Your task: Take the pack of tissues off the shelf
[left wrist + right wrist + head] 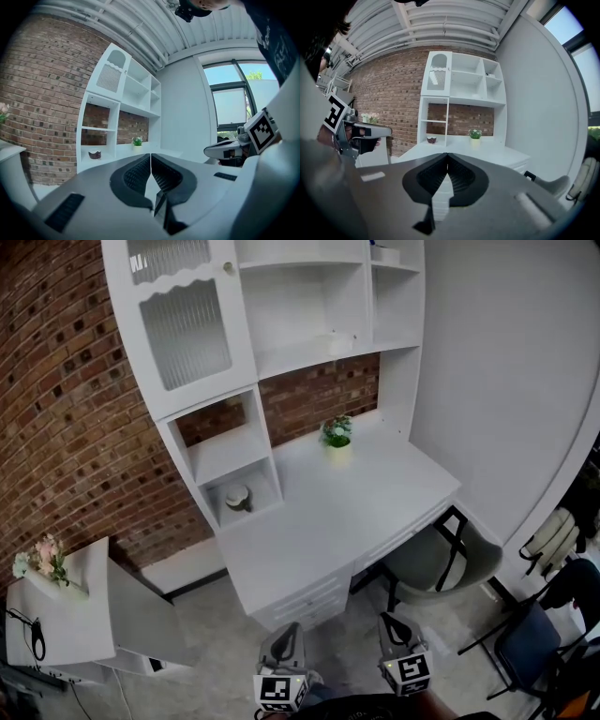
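Observation:
A small pale pack-like object [339, 340] lies on the middle shelf of the white desk hutch [309, 352]; I cannot tell for sure that it is the tissues. Another pale item [384, 254] sits on the top right shelf. Both grippers are held low in front of the desk, far from the shelves. My left gripper [292, 628] [150, 157] is shut with nothing between its jaws. My right gripper [386, 619] [448, 155] is also shut and empty. Each gripper shows at the side of the other's view.
A small potted plant [337, 432] stands at the back of the desk top [356, 502]. A bowl [238, 497] sits in the lower left cubby. A grey chair [441, 559] is tucked in at the right. A white side table with flowers [42, 563] stands left.

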The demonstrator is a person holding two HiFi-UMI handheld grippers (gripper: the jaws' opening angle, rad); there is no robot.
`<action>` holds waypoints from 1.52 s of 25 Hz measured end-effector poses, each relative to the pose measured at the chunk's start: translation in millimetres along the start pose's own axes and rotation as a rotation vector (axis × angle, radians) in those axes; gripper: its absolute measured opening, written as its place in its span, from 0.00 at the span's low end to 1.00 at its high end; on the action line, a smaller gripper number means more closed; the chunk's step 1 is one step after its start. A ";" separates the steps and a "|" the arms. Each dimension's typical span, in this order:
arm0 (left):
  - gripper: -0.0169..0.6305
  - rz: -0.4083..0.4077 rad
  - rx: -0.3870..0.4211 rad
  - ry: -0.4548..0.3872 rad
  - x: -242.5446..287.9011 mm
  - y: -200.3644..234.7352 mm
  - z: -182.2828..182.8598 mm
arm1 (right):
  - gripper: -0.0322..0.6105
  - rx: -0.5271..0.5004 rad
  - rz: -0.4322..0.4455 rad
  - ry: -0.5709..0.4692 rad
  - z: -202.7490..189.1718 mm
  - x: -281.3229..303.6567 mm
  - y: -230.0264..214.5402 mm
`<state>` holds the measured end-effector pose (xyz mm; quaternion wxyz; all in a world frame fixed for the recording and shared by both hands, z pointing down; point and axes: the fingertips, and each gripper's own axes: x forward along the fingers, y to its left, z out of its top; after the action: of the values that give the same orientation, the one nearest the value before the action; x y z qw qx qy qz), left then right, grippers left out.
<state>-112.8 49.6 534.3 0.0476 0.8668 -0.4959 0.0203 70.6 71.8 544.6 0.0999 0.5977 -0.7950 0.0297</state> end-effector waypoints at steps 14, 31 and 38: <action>0.04 -0.098 0.023 0.007 56.4 61.0 2.7 | 0.05 0.029 -0.106 -0.007 13.3 64.7 4.5; 0.04 -0.133 0.025 -0.004 87.3 97.9 10.4 | 0.05 0.041 -0.138 0.008 20.9 106.2 13.1; 0.04 -0.091 0.052 -0.013 91.2 116.8 22.7 | 0.05 0.009 -0.140 -0.027 29.3 120.1 5.4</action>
<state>-167.4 -89.7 526.6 0.0225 0.8894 -0.4558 0.0255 29.9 -44.9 539.7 0.0884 0.6525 -0.7524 0.0184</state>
